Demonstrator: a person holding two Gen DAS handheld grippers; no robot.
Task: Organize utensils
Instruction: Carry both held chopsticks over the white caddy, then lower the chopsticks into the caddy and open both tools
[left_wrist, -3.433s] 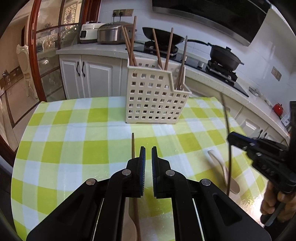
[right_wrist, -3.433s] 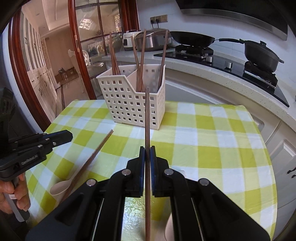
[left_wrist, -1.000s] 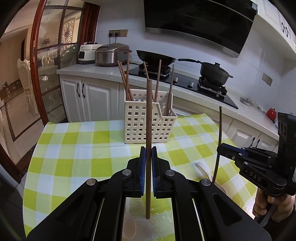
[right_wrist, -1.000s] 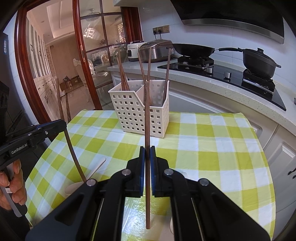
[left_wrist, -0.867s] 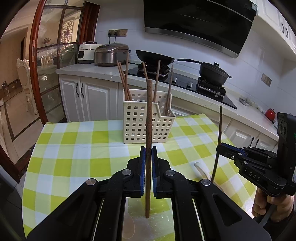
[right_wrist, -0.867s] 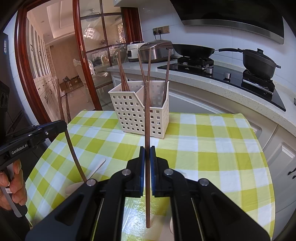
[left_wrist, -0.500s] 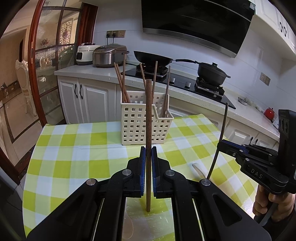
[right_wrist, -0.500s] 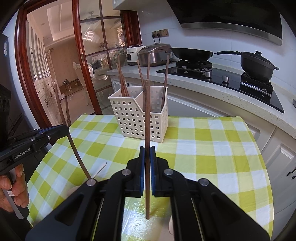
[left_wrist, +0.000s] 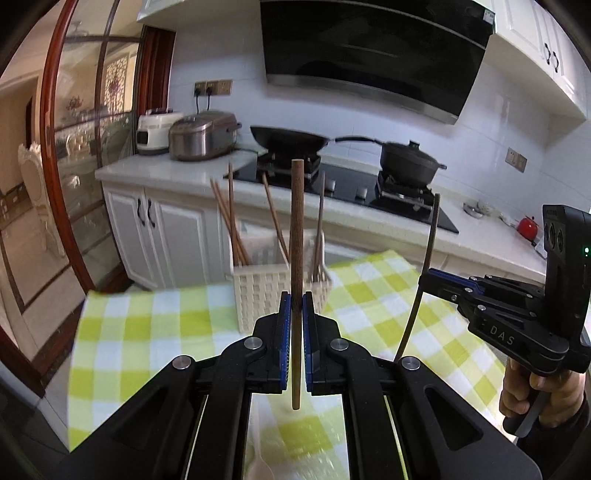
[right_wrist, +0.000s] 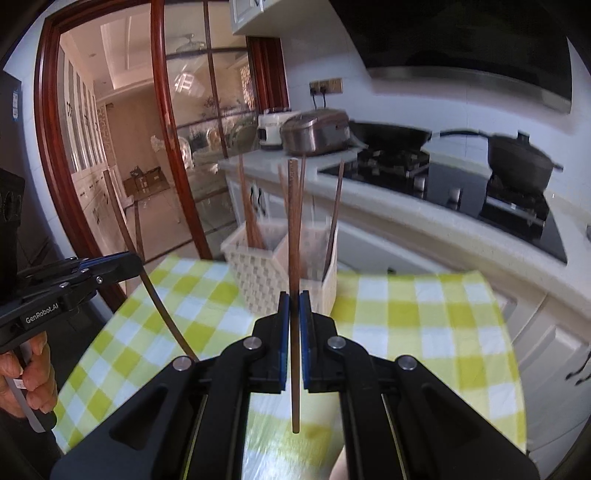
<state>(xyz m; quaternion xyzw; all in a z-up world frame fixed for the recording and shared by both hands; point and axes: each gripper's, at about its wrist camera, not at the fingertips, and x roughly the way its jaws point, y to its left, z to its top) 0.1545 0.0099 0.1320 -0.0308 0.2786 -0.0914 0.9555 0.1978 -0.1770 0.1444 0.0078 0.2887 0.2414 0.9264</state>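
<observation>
Two chopsticks mid-carry, left gripper (left_wrist: 294, 308) and right gripper (right_wrist: 294, 304) each clamped on one; next, probably lower both into white basket (left_wrist: 260, 291).

Home kitchen: gas hob (left_wrist: 369, 184) w/ wok (left_wrist: 290, 136), range hood (left_wrist: 369, 51), rice cooker (left_wrist: 201, 134) (white cabinets (left_wrist: 159, 236) below).

Ahead of the jaws runs a white counter (left_wrist: 166, 170) over white cabinets (left_wrist: 162, 236), with a black hob (left_wrist: 343, 184) and a dark range hood (left_wrist: 369, 51) above it. To the left, a red-framed glass door (right_wrist: 173, 140) opens onto a lit room.
</observation>
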